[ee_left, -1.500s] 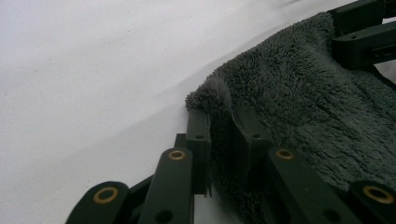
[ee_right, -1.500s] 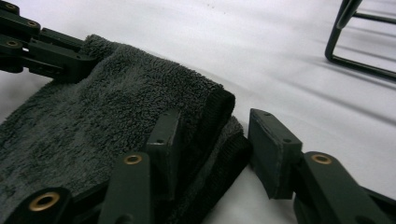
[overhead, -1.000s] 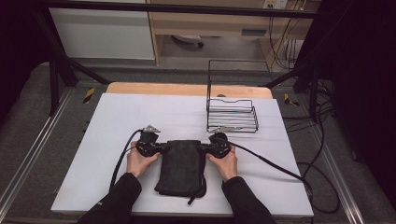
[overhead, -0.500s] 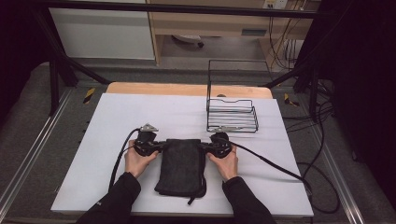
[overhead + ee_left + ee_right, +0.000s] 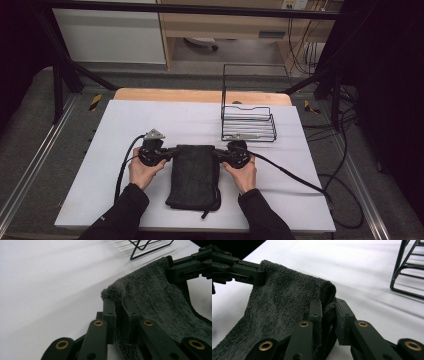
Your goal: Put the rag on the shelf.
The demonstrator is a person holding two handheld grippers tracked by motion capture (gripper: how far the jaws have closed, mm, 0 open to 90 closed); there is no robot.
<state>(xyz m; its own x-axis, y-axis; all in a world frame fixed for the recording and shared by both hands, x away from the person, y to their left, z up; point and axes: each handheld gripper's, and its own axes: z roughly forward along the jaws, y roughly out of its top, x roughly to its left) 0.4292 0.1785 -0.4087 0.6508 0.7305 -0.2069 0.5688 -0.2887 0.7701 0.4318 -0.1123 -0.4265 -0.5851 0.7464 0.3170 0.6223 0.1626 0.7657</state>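
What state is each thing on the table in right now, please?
Towel: folded, far corners pinched, near end on the table.
Left gripper: shut on the towel's far left corner.
Right gripper: shut on its far right corner.
Wire rack: upright, empty.

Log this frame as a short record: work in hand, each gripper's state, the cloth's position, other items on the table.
work in hand: two-handed grip on the dark grey towel, one far corner each
left gripper: shut on the towel's far left corner
right gripper: shut on the towel's far right corner
towel position: folded, near the table's front edge, far end raised a little between the grippers
other items: black wire rack, apart from the towel, on the far right
surface: white table top
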